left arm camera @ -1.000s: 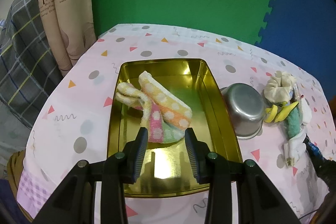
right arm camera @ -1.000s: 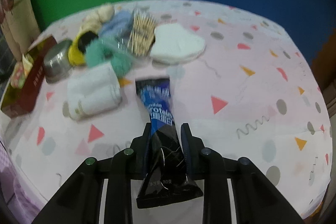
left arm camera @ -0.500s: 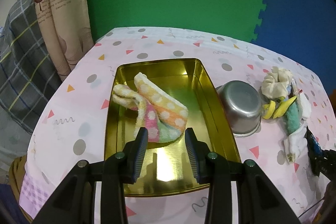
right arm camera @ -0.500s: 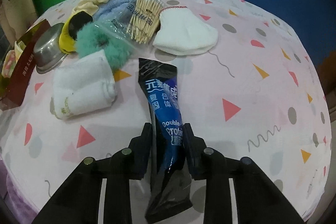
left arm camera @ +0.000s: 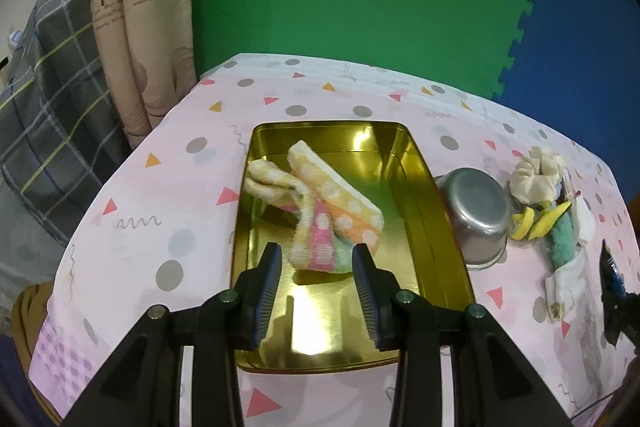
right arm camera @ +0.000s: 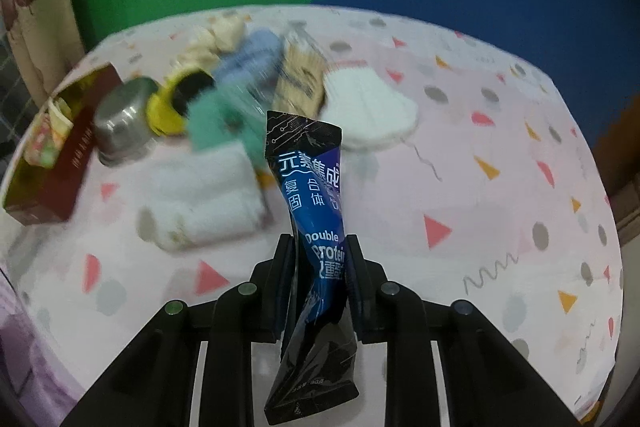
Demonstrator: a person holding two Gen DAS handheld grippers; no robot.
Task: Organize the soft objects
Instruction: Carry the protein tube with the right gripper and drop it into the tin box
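My right gripper (right arm camera: pixel 318 255) is shut on a dark blue protein sachet (right arm camera: pixel 310 179), which stands lifted off the pink tablecloth, its top end tilted up. Behind it lie a rolled white towel (right arm camera: pixel 204 199), a teal fluffy piece (right arm camera: pixel 218 119), a light blue cloth (right arm camera: pixel 252 57), a cream scrunchie (right arm camera: pixel 216 37) and a white knit sock (right arm camera: pixel 366 107). My left gripper (left arm camera: pixel 316 267) hangs open just over the near half of a gold tin tray (left arm camera: pixel 424 195). A pastel dotted towel (left arm camera: pixel 320 203) lies in the tray, right beyond the fingertips, untouched.
A steel bowl (left arm camera: pixel 478 215) sits upside down to the right of the tray, beside a yellow ring (right arm camera: pixel 168 103) and a packet of toothpicks (right arm camera: pixel 302 75). The table's edges run close on the left and front. A curtain and plaid fabric hang at the left.
The right gripper has risen with the sachet, lifting it off the cloth, and the scene behind it blurs. The left gripper has barely shifted over the tray.
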